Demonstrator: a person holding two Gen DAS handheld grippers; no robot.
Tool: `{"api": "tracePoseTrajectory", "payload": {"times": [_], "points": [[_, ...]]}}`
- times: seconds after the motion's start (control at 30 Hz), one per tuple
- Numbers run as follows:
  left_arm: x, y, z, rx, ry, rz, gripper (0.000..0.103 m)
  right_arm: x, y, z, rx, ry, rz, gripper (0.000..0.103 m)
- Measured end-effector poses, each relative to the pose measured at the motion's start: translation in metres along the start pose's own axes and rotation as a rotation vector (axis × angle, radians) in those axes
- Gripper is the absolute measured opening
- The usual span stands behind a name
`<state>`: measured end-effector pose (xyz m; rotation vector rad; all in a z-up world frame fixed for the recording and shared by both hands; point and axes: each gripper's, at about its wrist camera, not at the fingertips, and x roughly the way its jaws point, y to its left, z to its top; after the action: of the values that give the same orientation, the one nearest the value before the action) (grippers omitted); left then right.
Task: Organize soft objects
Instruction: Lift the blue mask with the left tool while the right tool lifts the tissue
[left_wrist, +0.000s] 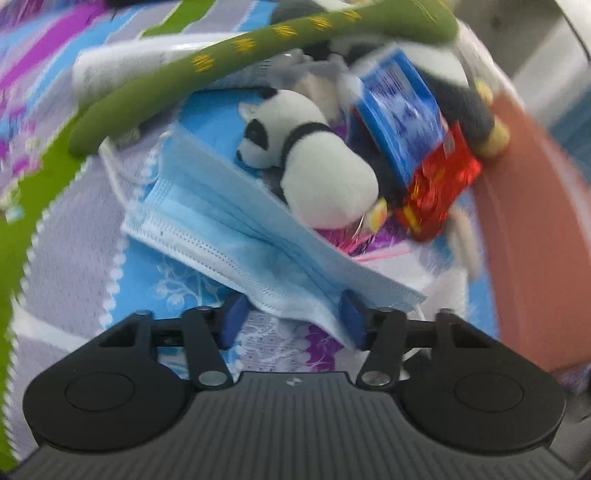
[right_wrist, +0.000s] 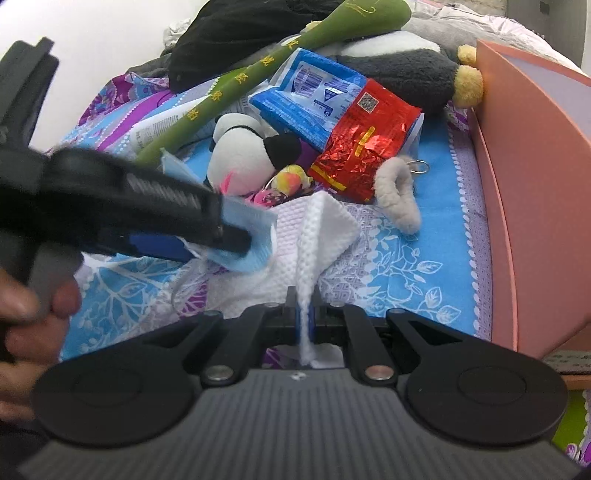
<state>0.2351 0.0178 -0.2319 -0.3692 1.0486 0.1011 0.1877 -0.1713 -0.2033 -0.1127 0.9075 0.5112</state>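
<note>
**Face mask and white cloth in the grippers, soft toys heaped behind**

Face mask (left_wrist: 236, 236), pale blue and pleated, lies across the patterned bedsheet (left_wrist: 74, 266) with its near edge between the two blue pads of the left gripper (left_wrist: 291, 317). The pads stand well apart, one on each side of that edge, so the jaws are spread and not pinching it. In the right wrist view the mask (right_wrist: 251, 254) shows beside the left gripper's black body (right_wrist: 236, 236).

A white textured cloth (right_wrist: 321, 229) runs up from the right gripper (right_wrist: 306, 317), whose fingers are closed tight on its narrow end.

Just beyond the mask lies a small panda plush (left_wrist: 317, 162), touching its far edge. Next to the panda are a blue packet (left_wrist: 399, 107) and a red foil packet (left_wrist: 439, 184). A long green plush stick (left_wrist: 207, 66) crosses behind them. A pink box wall (right_wrist: 535, 192) stands at the right.
</note>
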Motion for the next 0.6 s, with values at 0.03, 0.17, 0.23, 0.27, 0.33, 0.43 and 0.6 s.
{"api": "tracePoseTrajectory", "payload": {"times": [0.03, 0.17, 0.23, 0.27, 0.33, 0.43, 0.6], "points": [[0.001, -0.003, -0.002, 0.022, -0.010, 0.021, 0.048, -0.001, 0.000, 0.000, 0.002, -0.001, -0.001, 0.008], [0.000, -0.005, -0.005, 0.064, -0.028, 0.041, 0.027, -0.007, 0.000, -0.001, 0.012, -0.005, -0.009, 0.008], [-0.002, -0.002, -0.006, 0.045, -0.019, 0.016, 0.006, -0.011, 0.001, -0.001, 0.017, -0.009, -0.016, 0.008], [-0.005, 0.000, -0.008, 0.034, -0.015, 0.004, 0.006, -0.014, 0.001, -0.001, 0.020, -0.011, -0.020, 0.008], [-0.009, -0.001, -0.009, 0.036, -0.024, -0.003, 0.006, -0.019, 0.001, -0.002, 0.027, -0.016, -0.026, 0.008], [-0.023, 0.001, -0.016, 0.043, -0.041, -0.021, 0.005, -0.030, 0.001, -0.004, 0.035, -0.025, -0.040, 0.008], [-0.048, 0.005, -0.026, 0.042, -0.061, -0.044, 0.005, -0.052, 0.006, -0.006, 0.044, -0.050, -0.062, 0.008]]}}
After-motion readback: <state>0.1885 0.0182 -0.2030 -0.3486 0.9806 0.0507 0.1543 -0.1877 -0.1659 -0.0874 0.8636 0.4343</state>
